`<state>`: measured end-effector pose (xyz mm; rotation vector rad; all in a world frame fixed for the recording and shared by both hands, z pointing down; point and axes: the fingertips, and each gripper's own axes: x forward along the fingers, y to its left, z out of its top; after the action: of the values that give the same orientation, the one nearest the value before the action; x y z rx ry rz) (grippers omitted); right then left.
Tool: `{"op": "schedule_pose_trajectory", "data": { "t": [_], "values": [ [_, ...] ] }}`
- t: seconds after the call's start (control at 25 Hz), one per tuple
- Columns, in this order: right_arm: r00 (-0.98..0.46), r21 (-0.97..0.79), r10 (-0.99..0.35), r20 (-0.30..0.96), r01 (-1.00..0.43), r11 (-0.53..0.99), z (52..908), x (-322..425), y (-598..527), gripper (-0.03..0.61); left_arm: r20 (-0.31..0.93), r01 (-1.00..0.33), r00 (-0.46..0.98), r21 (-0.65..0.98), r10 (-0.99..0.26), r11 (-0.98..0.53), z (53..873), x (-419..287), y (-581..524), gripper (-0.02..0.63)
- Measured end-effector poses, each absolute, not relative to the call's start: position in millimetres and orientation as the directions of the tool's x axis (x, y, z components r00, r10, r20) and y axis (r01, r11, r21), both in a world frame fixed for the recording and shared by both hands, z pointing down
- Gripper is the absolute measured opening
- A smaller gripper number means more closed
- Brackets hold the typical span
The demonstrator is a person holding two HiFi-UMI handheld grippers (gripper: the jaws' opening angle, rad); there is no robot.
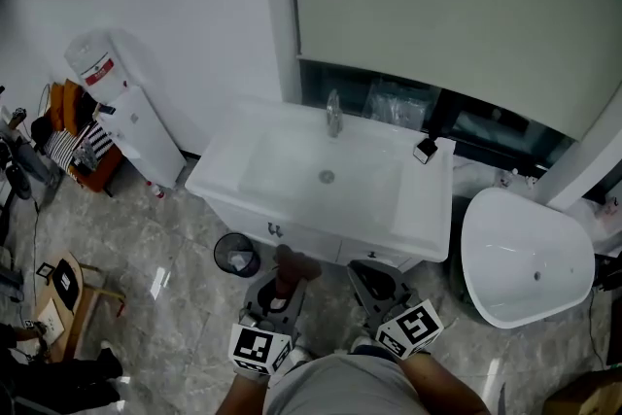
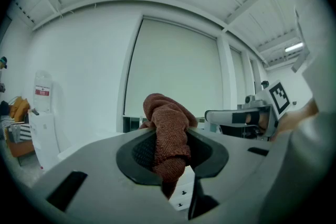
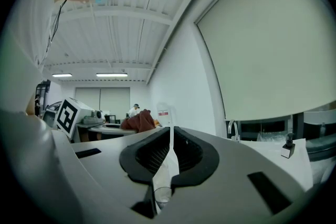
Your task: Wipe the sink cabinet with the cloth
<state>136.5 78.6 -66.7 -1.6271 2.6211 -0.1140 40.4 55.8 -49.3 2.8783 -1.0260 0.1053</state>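
The white sink cabinet (image 1: pixel 292 238) stands against the wall, its basin (image 1: pixel 321 172) and chrome faucet (image 1: pixel 333 115) on top. My left gripper (image 1: pixel 284 279) hovers just in front of the cabinet's front face, shut on a bunched reddish-brown cloth (image 1: pixel 294 264). In the left gripper view the cloth (image 2: pixel 169 131) sticks up out of the closed jaws of the left gripper (image 2: pixel 170 136). My right gripper (image 1: pixel 377 283) is alongside it to the right, shut with nothing held. In the right gripper view the right gripper (image 3: pixel 170 134) shows its jaws meeting, with the cloth (image 3: pixel 137 122) off to the left.
A water dispenser (image 1: pixel 121 112) stands left of the cabinet, and a small waste bin (image 1: pixel 236 255) sits on the floor at its left corner. A white tub-like basin (image 1: pixel 525 258) is at the right. A small black-and-white item (image 1: pixel 425 149) rests on the counter's back right.
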Motion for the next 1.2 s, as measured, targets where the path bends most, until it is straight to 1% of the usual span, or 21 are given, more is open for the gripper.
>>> {"op": "schedule_pose_trajectory", "data": {
  "t": [0.2,0.36,1.2],
  "values": [
    [-0.452,-0.086,-0.892,-0.027,-0.888,0.453,-73,132,81,0.035,0.08,-0.637,0.77,0.047,-0.633,-0.77,-59,38,61,0.104],
    [-0.445,-0.044,-0.895,-0.03,-0.894,0.446,-74,132,82,0.034,0.075,-0.639,0.768,0.036,-0.635,-0.768,-63,36,61,0.104],
    [-0.421,-0.072,-0.906,-0.034,-0.903,0.423,-69,142,93,0.034,0.084,-0.635,0.772,0.043,-0.63,-0.771,-58,42,69,0.104]
  ]
}}
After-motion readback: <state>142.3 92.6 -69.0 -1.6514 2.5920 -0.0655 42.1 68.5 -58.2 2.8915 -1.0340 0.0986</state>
